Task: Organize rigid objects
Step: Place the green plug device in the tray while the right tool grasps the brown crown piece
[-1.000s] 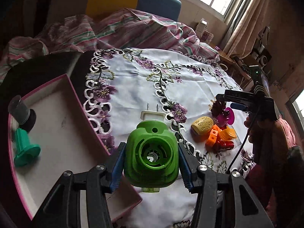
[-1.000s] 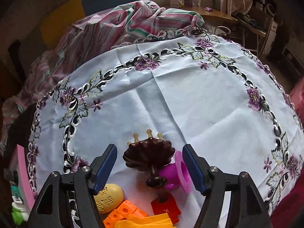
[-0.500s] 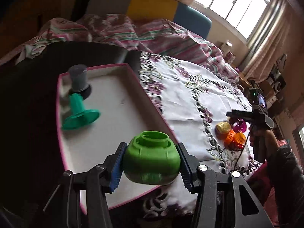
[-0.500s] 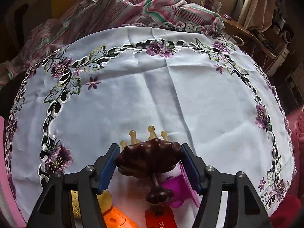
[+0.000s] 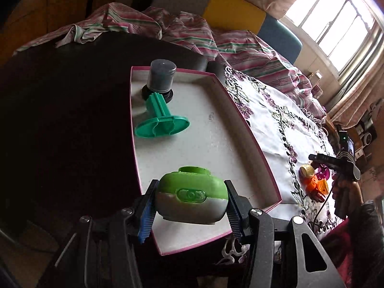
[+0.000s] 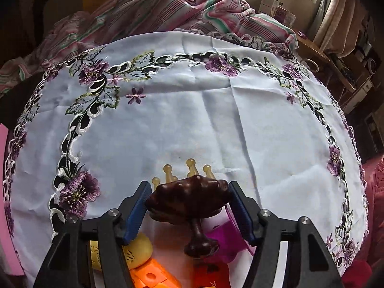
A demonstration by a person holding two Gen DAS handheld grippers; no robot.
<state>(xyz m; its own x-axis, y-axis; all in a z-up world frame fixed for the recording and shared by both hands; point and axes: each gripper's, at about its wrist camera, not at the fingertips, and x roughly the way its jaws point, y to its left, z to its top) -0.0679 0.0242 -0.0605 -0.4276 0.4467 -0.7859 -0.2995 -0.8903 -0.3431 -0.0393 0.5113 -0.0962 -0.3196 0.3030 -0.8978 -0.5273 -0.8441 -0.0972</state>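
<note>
both hand-held grippers loaded, green device over the tray

left wrist view, left to right: dark desk (image 5: 60, 124) surface, then a shallow white tray with a pink rim (image 5: 242, 117) lying partly on the desk and partly on the white tablecloth with purple embroidered flowers (image 5: 271, 120). in the tray's far corner stands a grey cylindrical cap on a black base (image 5: 161, 76), upright. just in front of it, touching or nearly so, lies a teal plastic piece with a ribbed stem and a flat round foot (image 5: 160, 120), tipped on its side. left hand-held gripper (image 5: 190, 206) is clamped on a green and grey rounded plastic plug-in device (image 5: 191, 198), both blue pads pressed to its sides, held above the near end of the tray; can't tell if it touches the tray floor. further right on the cloth: a small pile of a yellow egg-shaped piece (image 5: 307, 171), orange plastic blocks (image 5: 317, 186) and a magenta plastic spool (image 5: 322, 171), with the right hand-held gripper (image 5: 319, 159) over it, held by a person's hand (image 5: 345, 189).

right wrist view, left to right: pink tray edge at the far left, then the cloth, striped pink and green fabric (image 6: 168, 7) bunched behind it. right hand-held gripper's jaws have just been closing; pads sit against both sides of a dark brown carved wooden massager with pale knobbed prongs (image 6: 189, 199), gripping it. prongs point away, handle knob toward the camera. below it the yellow piece, the orange blocks, a red piece (image 6: 211, 273) and the magenta spool, close together.
</note>
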